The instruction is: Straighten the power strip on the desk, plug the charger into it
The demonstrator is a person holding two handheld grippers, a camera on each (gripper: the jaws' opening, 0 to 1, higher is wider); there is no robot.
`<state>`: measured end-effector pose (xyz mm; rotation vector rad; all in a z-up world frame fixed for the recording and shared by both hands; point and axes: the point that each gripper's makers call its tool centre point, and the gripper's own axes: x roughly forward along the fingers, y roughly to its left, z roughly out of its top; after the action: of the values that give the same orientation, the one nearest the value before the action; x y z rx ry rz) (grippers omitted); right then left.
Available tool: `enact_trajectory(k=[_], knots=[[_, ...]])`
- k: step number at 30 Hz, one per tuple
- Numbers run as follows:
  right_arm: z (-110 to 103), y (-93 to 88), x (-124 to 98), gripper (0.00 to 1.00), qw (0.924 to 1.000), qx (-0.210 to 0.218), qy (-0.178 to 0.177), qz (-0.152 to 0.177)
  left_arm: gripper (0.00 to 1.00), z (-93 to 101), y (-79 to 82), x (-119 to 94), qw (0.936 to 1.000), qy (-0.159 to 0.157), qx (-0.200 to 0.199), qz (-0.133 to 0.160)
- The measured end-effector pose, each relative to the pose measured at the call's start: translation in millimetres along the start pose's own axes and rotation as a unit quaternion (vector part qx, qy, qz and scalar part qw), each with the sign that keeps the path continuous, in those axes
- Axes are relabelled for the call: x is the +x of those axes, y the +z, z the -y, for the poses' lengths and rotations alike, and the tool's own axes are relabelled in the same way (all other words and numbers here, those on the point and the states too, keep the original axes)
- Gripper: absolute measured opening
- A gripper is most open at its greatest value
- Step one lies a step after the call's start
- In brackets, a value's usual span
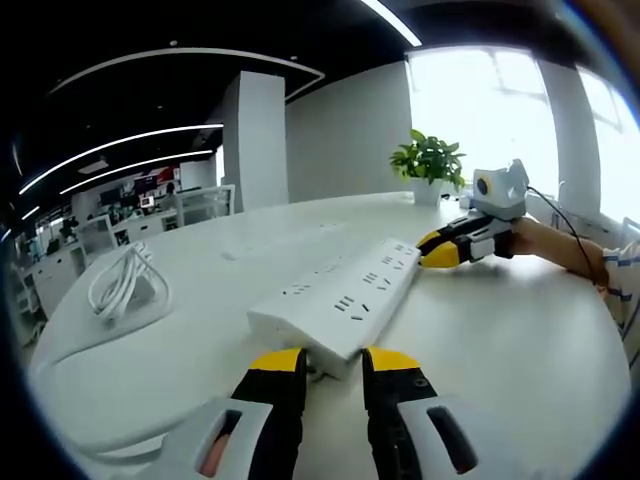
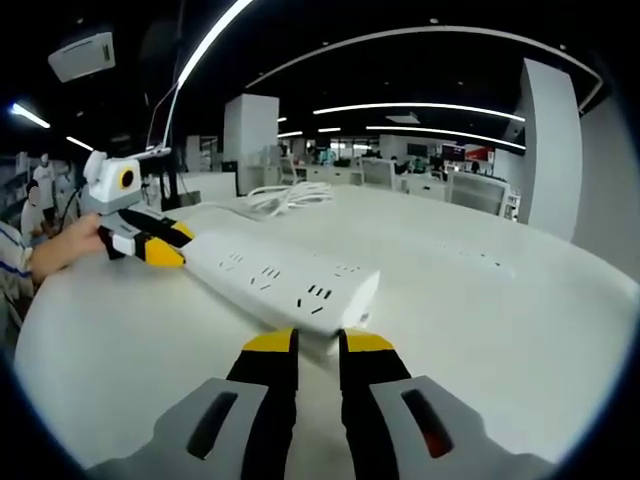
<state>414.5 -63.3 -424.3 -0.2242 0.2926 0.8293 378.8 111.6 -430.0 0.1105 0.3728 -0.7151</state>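
Where fingers point(image 1: 336, 362) meet, power strip point(image 1: 340, 295) end hidden

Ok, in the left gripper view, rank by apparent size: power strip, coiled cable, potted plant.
1. Power strip, largest.
2. Coiled cable.
3. Potted plant, smallest, though it stands farthest from the camera, so its true size is unsure.

Two low cameras face each other along the power strip point(image 1: 338, 298).
Your left gripper view looks from close at one short end toward the plant point(image 1: 429, 162) and window; your right gripper view looks from the opposite end toward the office. Both share the strip, the desk point(image 1: 500, 330), and each other's gripper.
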Motion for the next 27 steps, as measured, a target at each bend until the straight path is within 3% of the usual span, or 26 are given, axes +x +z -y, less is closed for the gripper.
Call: enact_trajectory(k=[27], knots=[[-10.3, -1.4, -12.5, 0.13, 0.9993, -0.022, 0.02, -0.022, 0.2, 7.2, -4.6, -9.4, 0.9999, -0.009, 0.002, -0.006]])
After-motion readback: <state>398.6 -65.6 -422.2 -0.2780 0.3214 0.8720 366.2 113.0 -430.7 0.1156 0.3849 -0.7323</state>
